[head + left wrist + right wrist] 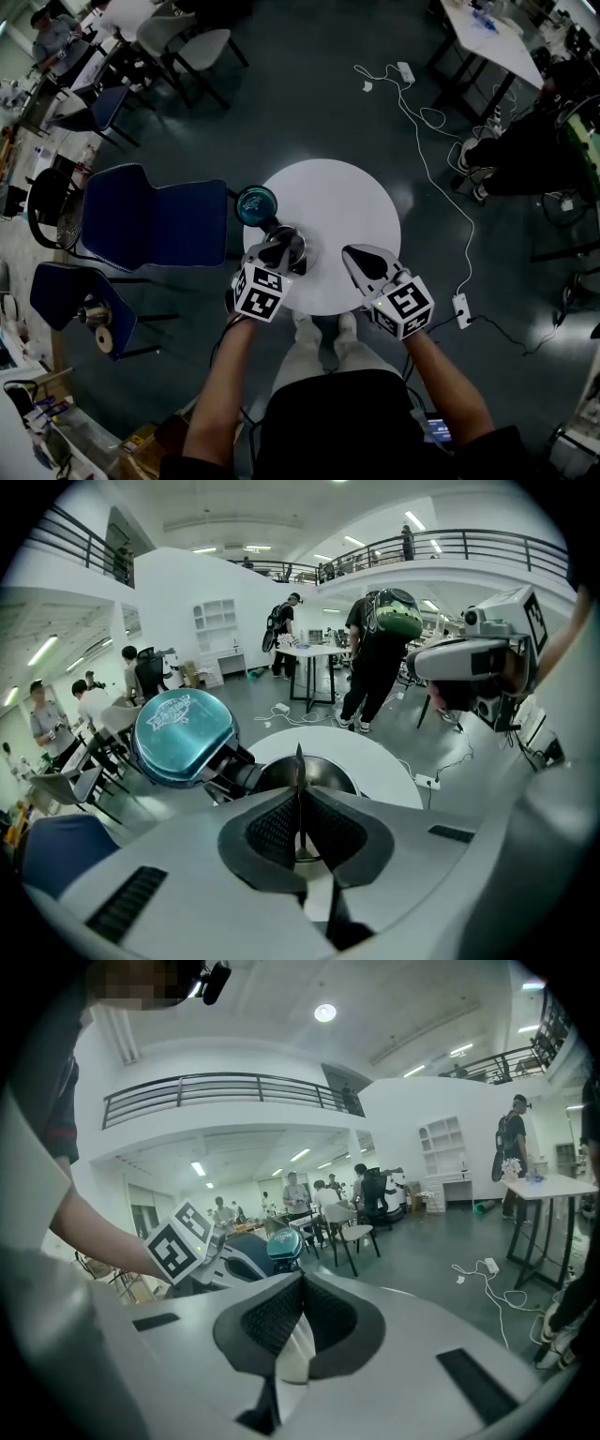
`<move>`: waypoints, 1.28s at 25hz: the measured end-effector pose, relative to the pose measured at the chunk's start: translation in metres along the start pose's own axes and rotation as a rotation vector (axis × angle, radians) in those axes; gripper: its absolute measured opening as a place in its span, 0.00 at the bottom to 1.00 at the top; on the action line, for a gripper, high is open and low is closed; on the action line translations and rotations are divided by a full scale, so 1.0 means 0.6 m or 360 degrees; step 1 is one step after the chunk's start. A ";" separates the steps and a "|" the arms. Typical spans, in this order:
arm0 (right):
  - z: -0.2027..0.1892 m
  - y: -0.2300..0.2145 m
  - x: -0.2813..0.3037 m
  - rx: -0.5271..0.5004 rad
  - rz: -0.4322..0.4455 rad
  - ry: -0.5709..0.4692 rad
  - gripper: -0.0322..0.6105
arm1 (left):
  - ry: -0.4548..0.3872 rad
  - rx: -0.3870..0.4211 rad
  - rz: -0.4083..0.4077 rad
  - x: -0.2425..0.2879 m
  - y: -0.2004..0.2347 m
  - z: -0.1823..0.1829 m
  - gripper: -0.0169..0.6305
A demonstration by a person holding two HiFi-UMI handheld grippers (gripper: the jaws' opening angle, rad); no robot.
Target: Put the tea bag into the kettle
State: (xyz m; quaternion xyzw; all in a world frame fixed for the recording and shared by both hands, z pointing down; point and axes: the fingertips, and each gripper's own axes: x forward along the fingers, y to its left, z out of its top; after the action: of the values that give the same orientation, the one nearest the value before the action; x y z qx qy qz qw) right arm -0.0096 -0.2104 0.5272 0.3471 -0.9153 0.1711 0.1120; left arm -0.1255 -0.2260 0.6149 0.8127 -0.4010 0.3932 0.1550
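Note:
A steel kettle (pixel 292 242) stands at the left edge of the round white table (pixel 337 202), its teal lid (pixel 255 204) swung open to the far left. My left gripper (pixel 278 247) hovers right over the kettle's mouth (pixel 323 772). It (pixel 298 761) is shut on a thin dark sliver seen edge-on, apparently the tea bag (pixel 298 754), which pokes out past the tips. The lid (pixel 183 735) stands to the left. My right gripper (pixel 362 256) hangs over the table's near right part, shut (pixel 300 1283), with nothing showing between its tips.
Two blue chairs (pixel 150 220) stand close to the table's left side. A white cable and a power strip (pixel 461 307) lie on the floor to the right. A seated person (pixel 525 150) and other tables are farther right. My legs (pixel 319 337) are under the near edge.

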 end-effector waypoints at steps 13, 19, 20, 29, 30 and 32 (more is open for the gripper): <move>-0.003 -0.008 -0.006 0.0008 -0.0009 0.0004 0.08 | 0.0113 0.0074 -0.0007 0.017 -0.004 -0.016 0.05; -0.009 -0.009 -0.004 0.0011 -0.0009 0.0014 0.08 | 0.0138 0.0083 -0.0012 0.023 0.001 -0.018 0.05; -0.009 -0.009 -0.003 0.0009 -0.0008 0.0016 0.08 | 0.0142 0.0090 -0.0014 0.023 0.002 -0.018 0.05; -0.009 -0.010 -0.002 0.0003 -0.0010 0.0021 0.07 | 0.0147 0.0143 -0.0028 0.025 -0.001 -0.017 0.05; -0.010 -0.011 -0.002 0.0003 -0.0010 0.0022 0.07 | 0.0144 0.0143 -0.0028 0.025 -0.002 -0.017 0.05; -0.011 -0.009 -0.004 0.0002 -0.0010 0.0023 0.08 | 0.0136 0.0138 -0.0029 0.024 -0.003 -0.017 0.07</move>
State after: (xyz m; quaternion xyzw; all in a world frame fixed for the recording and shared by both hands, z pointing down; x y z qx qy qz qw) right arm -0.0036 -0.2103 0.5340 0.3488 -0.9132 0.1740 0.1189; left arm -0.1242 -0.2265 0.6326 0.8047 -0.3692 0.4433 0.1401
